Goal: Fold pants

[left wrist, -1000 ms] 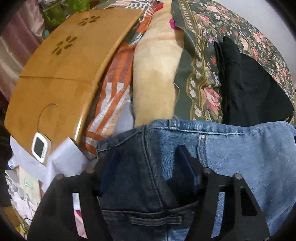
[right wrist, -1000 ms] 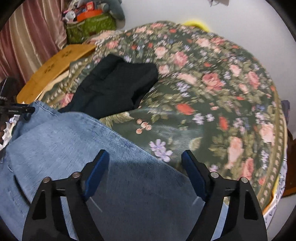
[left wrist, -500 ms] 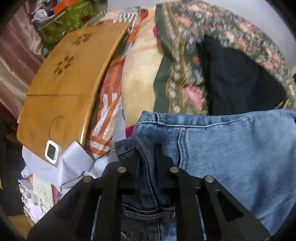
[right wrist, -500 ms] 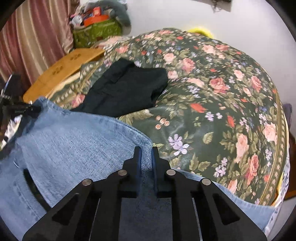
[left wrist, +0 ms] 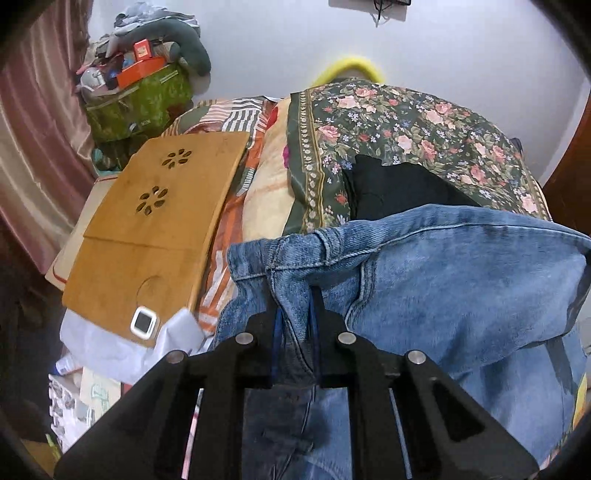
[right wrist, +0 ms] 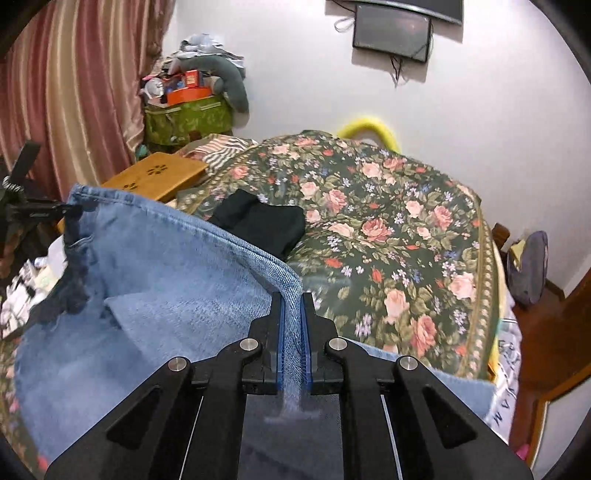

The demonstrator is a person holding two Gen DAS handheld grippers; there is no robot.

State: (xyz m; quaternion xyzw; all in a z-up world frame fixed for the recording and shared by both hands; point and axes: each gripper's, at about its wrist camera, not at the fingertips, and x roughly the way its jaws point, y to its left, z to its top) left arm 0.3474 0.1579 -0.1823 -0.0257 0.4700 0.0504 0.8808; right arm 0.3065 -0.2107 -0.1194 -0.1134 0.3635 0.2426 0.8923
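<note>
Stage: I judged the fold barely begun; I had both grips set and the jeans (left wrist: 461, 273) raised off the floral bedspread (right wrist: 388, 221), but no crease was laid yet.
Left gripper (left wrist: 295, 325): its jaws were clamped on a bunch of denim at the waistband, near a side seam; the blue pads were nearly hidden in the cloth.
Right gripper (right wrist: 291, 332): its jaws were pinched tight on a thin edge of denim that ran up between the pads.
Jeans: they hung between my two grippers above the bed, sagging in the middle, with the lower part out of view (I could not tell how much still lay on the bed).
Left to do: carry one half over the other, lay it flat, smooth it, then fold again; all of that I judged still ahead.
Changed since a second ago: both pairs of jaws had stood open around flat denim and had since closed on it; the cloth had lifted, and more wall and the screen on the wall (right wrist: 391, 33) had come into view.
Unmoved: the black garment (right wrist: 262, 221) and the wooden lap tray (left wrist: 155, 229) lay where they had been.
</note>
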